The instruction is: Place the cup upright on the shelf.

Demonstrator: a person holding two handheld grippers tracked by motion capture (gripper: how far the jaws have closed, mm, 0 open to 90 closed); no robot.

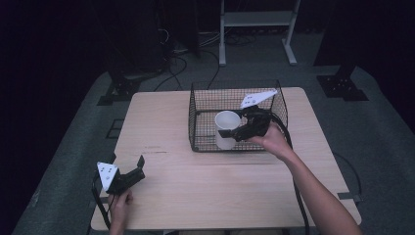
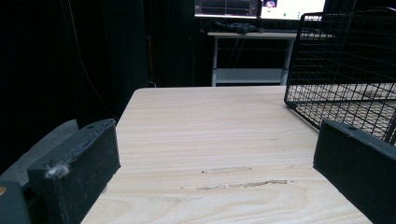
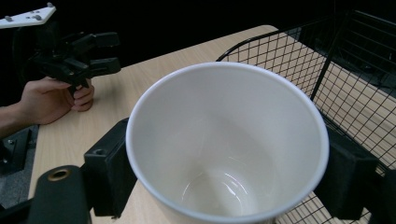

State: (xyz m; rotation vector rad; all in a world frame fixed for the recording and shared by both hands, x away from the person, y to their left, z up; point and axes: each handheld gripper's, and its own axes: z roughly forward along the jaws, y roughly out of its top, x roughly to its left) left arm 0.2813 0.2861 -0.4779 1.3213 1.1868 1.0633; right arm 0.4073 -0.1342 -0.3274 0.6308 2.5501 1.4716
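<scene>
A white cup (image 1: 226, 128) stands upright at the near side of a black wire basket (image 1: 195, 105), with my right gripper (image 1: 229, 123) shut on it. In the right gripper view the two jaws clamp the cup (image 3: 224, 140) from both sides, the gripper (image 3: 228, 172) centred on it, and the cup is empty. Basket mesh (image 3: 355, 79) shows behind and under the cup; I cannot tell whether the cup touches the basket floor. My left gripper (image 1: 140, 169) rests low at the table's front left, open, nothing between its jaws (image 2: 212, 154). It also appears far off (image 3: 105, 53).
The light wooden table (image 1: 161, 122) carries the basket at its back right; the basket's corner (image 2: 345, 60) is ahead and right of the left gripper. A white shelf frame (image 1: 257, 19) and cables (image 1: 176, 63) lie on the floor beyond the table.
</scene>
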